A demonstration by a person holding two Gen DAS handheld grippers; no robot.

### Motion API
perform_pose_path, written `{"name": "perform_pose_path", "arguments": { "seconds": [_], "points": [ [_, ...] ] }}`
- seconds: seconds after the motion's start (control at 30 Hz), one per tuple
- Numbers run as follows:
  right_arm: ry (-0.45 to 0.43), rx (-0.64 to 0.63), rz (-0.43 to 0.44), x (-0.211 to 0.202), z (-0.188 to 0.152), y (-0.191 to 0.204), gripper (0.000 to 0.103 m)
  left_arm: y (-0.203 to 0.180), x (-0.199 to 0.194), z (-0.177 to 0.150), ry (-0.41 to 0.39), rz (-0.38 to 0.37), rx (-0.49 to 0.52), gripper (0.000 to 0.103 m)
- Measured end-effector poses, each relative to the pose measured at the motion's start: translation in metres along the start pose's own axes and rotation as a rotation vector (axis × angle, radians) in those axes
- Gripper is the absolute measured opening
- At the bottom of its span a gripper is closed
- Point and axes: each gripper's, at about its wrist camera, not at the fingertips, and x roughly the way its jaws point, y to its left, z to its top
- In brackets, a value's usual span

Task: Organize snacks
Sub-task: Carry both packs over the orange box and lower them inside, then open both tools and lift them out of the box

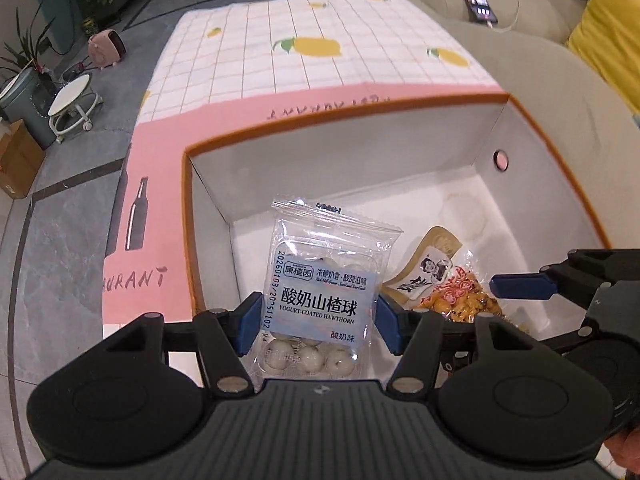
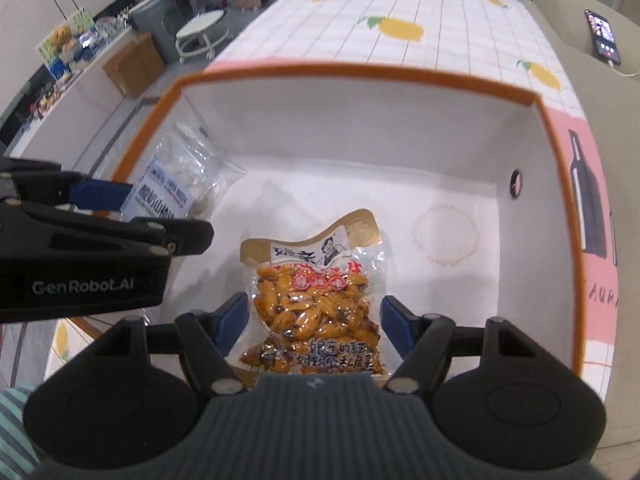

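Observation:
A white box with an orange rim (image 1: 360,120) (image 2: 360,70) stands on the table below both grippers. My left gripper (image 1: 318,320) is shut on a clear packet of yogurt-coated hawthorn balls (image 1: 316,272), which hangs over the box's left part. My right gripper (image 2: 312,316) is shut on a packet of orange-yellow beans (image 2: 312,288) over the box's white floor. In the left wrist view the bean packet (image 1: 452,288) shows beside a blue pad of the right gripper (image 1: 520,286). The right wrist view shows the hawthorn packet (image 2: 180,176) at the left gripper's blue pad (image 2: 100,196).
A lemon-print tablecloth with a pink border (image 1: 320,64) (image 2: 400,8) covers the table beyond the box. A phone (image 1: 476,2) (image 2: 604,36) lies on the beige sofa's arm, near a yellow cushion (image 1: 608,32). A round stool (image 1: 74,104), a pink heater (image 1: 106,48) and a cardboard box (image 1: 16,160) stand on the floor.

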Motion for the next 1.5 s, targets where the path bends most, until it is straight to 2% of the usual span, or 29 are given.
{"name": "perform_pose_path", "arguments": {
  "seconds": [0.17,0.5,0.73,1.0,1.2,1.37,1.5],
  "points": [
    [0.039,0.003,0.000,0.011,0.000,0.000,0.070,0.000,0.012,0.000,0.044,0.010,0.016,0.069],
    [0.078,0.017,-0.014,0.023,0.008,0.002,0.070,-0.003,0.015,-0.002,0.075,0.018,0.022,0.075],
    [0.074,0.013,-0.031,0.021,0.010,0.006,0.071,0.002,-0.004,-0.003,0.019,0.035,0.012,0.081],
    [0.080,0.039,-0.037,0.026,0.010,0.014,0.072,0.016,-0.038,-0.007,-0.070,0.070,-0.039,0.081],
    [0.086,0.045,-0.049,0.031,0.011,0.019,0.074,0.024,-0.055,-0.017,-0.105,0.092,-0.053,0.081],
    [0.066,0.048,-0.061,0.018,0.010,0.019,0.078,0.029,-0.069,-0.027,-0.123,0.094,-0.075,0.081],
    [0.017,0.038,-0.063,-0.005,0.009,0.023,0.078,0.031,-0.088,-0.036,-0.163,0.090,-0.081,0.081]
  ]
}}
